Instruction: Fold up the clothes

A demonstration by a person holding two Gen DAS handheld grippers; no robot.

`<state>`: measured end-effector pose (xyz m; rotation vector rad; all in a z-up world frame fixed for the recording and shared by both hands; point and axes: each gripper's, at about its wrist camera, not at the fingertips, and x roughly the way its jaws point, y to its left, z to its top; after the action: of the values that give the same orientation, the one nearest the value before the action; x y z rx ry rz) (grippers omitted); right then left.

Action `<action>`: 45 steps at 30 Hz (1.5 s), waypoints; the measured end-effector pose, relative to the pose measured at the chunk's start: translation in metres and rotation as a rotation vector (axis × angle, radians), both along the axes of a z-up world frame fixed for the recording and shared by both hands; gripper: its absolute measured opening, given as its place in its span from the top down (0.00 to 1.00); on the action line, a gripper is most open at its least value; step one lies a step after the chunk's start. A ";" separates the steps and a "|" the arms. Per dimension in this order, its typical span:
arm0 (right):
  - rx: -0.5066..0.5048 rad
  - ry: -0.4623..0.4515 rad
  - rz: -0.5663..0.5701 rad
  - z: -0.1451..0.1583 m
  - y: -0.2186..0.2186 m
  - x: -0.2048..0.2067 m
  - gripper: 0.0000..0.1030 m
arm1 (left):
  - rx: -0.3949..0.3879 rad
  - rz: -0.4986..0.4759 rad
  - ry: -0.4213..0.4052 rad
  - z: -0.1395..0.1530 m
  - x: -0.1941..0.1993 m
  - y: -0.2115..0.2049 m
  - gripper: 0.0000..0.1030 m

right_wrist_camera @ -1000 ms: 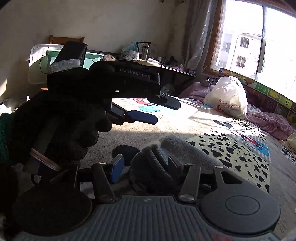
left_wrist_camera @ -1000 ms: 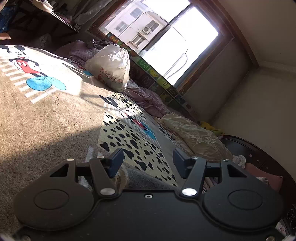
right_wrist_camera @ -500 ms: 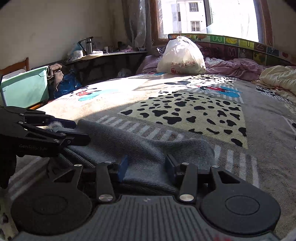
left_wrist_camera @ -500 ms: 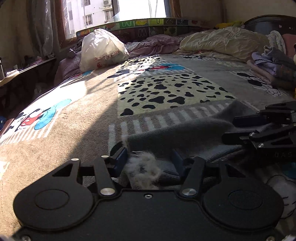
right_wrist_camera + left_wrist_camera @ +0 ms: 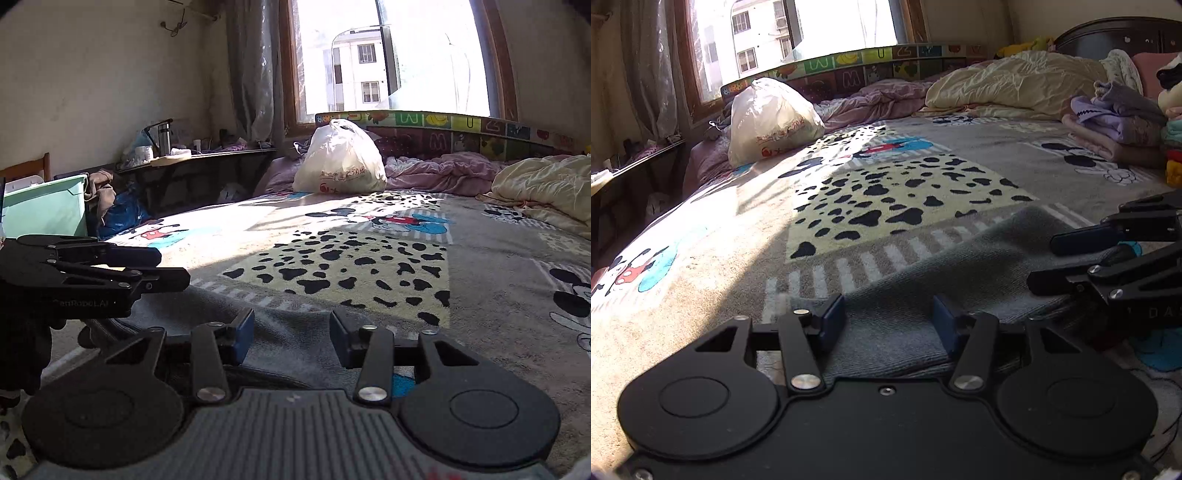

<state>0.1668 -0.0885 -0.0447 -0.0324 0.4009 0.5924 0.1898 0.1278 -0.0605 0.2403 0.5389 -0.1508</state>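
A grey knit garment (image 5: 923,291) lies flat on the cartoon-print blanket (image 5: 720,258), near the bed's front edge. My left gripper (image 5: 888,317) is open, its blue-padded fingers spread just above the garment's near edge. My right gripper (image 5: 291,332) is open too, over the same garment (image 5: 288,332) further right. Each gripper shows in the other's view: the right one (image 5: 1108,258) at the right side, the left one (image 5: 110,273) at the left side. Neither holds cloth.
A full white plastic bag (image 5: 772,122) sits at the far side under the window. A cream quilt (image 5: 1015,85) and a pink sheet lie at the back. Folded clothes (image 5: 1115,125) are stacked at the right. A green bin (image 5: 44,210) and a dark desk (image 5: 199,166) stand beside the bed.
Both grippers came down from a raised, tilted pose to the bed. They have let go of the grey garment, which now lies flatter, and their jaws have opened wider.
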 end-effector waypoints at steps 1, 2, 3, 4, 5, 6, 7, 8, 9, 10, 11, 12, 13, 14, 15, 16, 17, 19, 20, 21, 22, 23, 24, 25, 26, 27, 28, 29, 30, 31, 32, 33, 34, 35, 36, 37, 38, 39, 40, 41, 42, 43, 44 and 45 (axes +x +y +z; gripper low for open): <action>-0.031 0.033 0.013 -0.007 0.004 0.004 0.56 | -0.020 0.005 0.005 0.000 0.001 0.003 0.45; -0.065 0.070 0.029 -0.016 0.009 0.008 0.56 | -0.039 0.010 0.018 0.002 0.002 0.006 0.45; -0.078 0.083 0.036 -0.020 0.011 0.010 0.56 | -0.044 0.011 0.012 0.003 0.001 0.007 0.45; -0.078 0.075 0.034 -0.019 0.011 0.008 0.56 | -0.047 0.012 0.001 0.004 -0.001 0.008 0.46; -0.083 0.065 0.032 -0.015 0.012 0.004 0.56 | -0.037 0.010 -0.021 0.008 -0.007 0.006 0.49; -0.088 0.055 0.029 -0.011 0.012 0.001 0.57 | -0.023 0.009 -0.041 0.012 -0.015 0.005 0.49; -0.096 0.009 0.037 -0.007 0.013 -0.009 0.57 | -0.019 0.013 -0.046 0.013 -0.019 0.005 0.49; -0.106 -0.066 0.053 -0.001 0.013 -0.024 0.57 | -0.020 0.022 -0.028 0.009 -0.020 0.006 0.49; -0.132 -0.094 0.064 0.001 0.015 -0.033 0.58 | -0.022 0.029 -0.004 0.002 -0.017 0.008 0.49; -0.156 -0.076 0.068 -0.001 0.018 -0.034 0.57 | -0.019 0.033 -0.006 -0.001 -0.015 0.007 0.48; -0.166 -0.055 0.072 -0.002 0.019 -0.032 0.54 | -0.030 0.044 0.001 -0.001 -0.013 0.008 0.47; -0.177 -0.033 0.076 -0.003 0.021 -0.031 0.54 | -0.051 0.056 0.003 0.000 -0.012 0.010 0.47; -0.188 -0.012 0.080 -0.005 0.022 -0.029 0.54 | -0.060 0.062 -0.003 -0.001 -0.013 0.011 0.47; -0.199 0.010 0.085 -0.006 0.024 -0.028 0.54 | -0.057 0.065 -0.014 0.000 -0.015 0.010 0.47; -0.209 0.032 0.089 -0.007 0.025 -0.027 0.54 | -0.052 0.068 -0.030 0.002 -0.018 0.008 0.47; -0.213 0.044 0.090 -0.006 0.026 -0.027 0.54 | -0.052 0.072 -0.052 0.004 -0.024 0.007 0.49; -0.212 0.048 0.089 -0.004 0.026 -0.029 0.53 | -0.055 0.075 -0.075 0.008 -0.031 0.006 0.49; -0.153 0.055 0.067 0.002 0.016 -0.037 0.52 | -0.107 0.097 -0.122 0.020 -0.046 0.013 0.49; -0.116 0.058 0.053 0.006 0.010 -0.041 0.52 | -0.151 0.114 -0.137 0.026 -0.052 0.019 0.49; -0.068 0.064 0.031 0.009 0.002 -0.044 0.52 | -0.209 0.135 -0.140 0.031 -0.055 0.028 0.49; -0.007 0.074 -0.001 0.011 -0.008 -0.045 0.52 | -0.283 0.162 -0.137 0.034 -0.058 0.039 0.49; 0.050 0.092 -0.032 0.013 -0.018 -0.044 0.52 | -0.377 0.197 -0.128 0.037 -0.059 0.053 0.47; 0.097 0.118 -0.055 0.014 -0.025 -0.041 0.51 | -0.483 0.233 -0.113 0.039 -0.060 0.068 0.46; 0.140 0.147 -0.077 0.014 -0.032 -0.037 0.49 | -0.607 0.272 -0.088 0.036 -0.061 0.085 0.45; 0.187 0.178 -0.100 0.013 -0.038 -0.031 0.47 | -0.736 0.311 -0.060 0.030 -0.061 0.101 0.44; 0.238 0.211 -0.123 0.011 -0.045 -0.023 0.47 | -0.865 0.350 -0.032 0.024 -0.061 0.118 0.43; 0.288 0.244 -0.146 0.009 -0.051 -0.016 0.46 | -0.953 0.373 -0.006 0.020 -0.060 0.129 0.42; 0.338 0.275 -0.168 0.006 -0.057 -0.009 0.44 | -0.991 0.375 0.015 0.016 -0.058 0.132 0.41; 0.386 0.309 -0.190 0.001 -0.063 -0.001 0.42 | -1.028 0.377 0.037 0.013 -0.056 0.135 0.41; 0.425 0.345 -0.210 -0.005 -0.067 0.006 0.39 | -1.065 0.379 0.059 0.009 -0.054 0.138 0.40; 0.456 0.379 -0.233 -0.012 -0.070 0.013 0.39 | -1.102 0.381 0.081 0.006 -0.052 0.142 0.38; 0.480 0.407 -0.253 -0.020 -0.072 0.017 0.39 | -1.139 0.383 0.103 0.002 -0.050 0.145 0.38; 0.505 0.437 -0.271 -0.028 -0.074 0.020 0.39 | -1.156 0.378 0.123 0.000 -0.048 0.145 0.37; 0.532 0.470 -0.284 -0.037 -0.075 0.022 0.39 | -1.146 0.366 0.142 0.000 -0.045 0.142 0.36; 0.564 0.492 -0.291 -0.045 -0.076 0.023 0.38 | -1.132 0.359 0.157 0.000 -0.042 0.139 0.36; 0.597 0.505 -0.295 -0.053 -0.078 0.022 0.38 | -1.109 0.359 0.173 0.000 -0.040 0.136 0.36; 0.618 0.503 -0.295 -0.059 -0.078 0.020 0.38 | -1.080 0.360 0.191 -0.001 -0.037 0.132 0.36; 0.622 0.493 -0.292 -0.060 -0.078 0.018 0.38 | -1.055 0.359 0.203 -0.003 -0.035 0.129 0.36; 0.624 0.493 -0.285 -0.061 -0.077 0.017 0.38 | -1.038 0.356 0.206 -0.003 -0.033 0.127 0.36; 0.631 0.497 -0.274 -0.062 -0.076 0.017 0.38 | -1.027 0.352 0.206 -0.003 -0.031 0.124 0.37; 0.629 0.501 -0.264 -0.063 -0.074 0.018 0.39 | -1.018 0.344 0.207 -0.005 -0.029 0.120 0.37; 0.622 0.507 -0.253 -0.063 -0.071 0.018 0.41 | -1.008 0.335 0.212 -0.005 -0.026 0.117 0.39; 0.612 0.510 -0.239 -0.063 -0.068 0.019 0.42 | -0.992 0.330 0.215 -0.006 -0.024 0.115 0.43; 0.600 0.513 -0.224 -0.063 -0.065 0.020 0.43 | -0.976 0.330 0.215 -0.007 -0.023 0.113 0.44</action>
<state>0.1872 -0.1535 -0.1073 0.7430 0.6971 0.4743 0.1664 0.2412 -0.0672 -0.8201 0.6530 -0.1044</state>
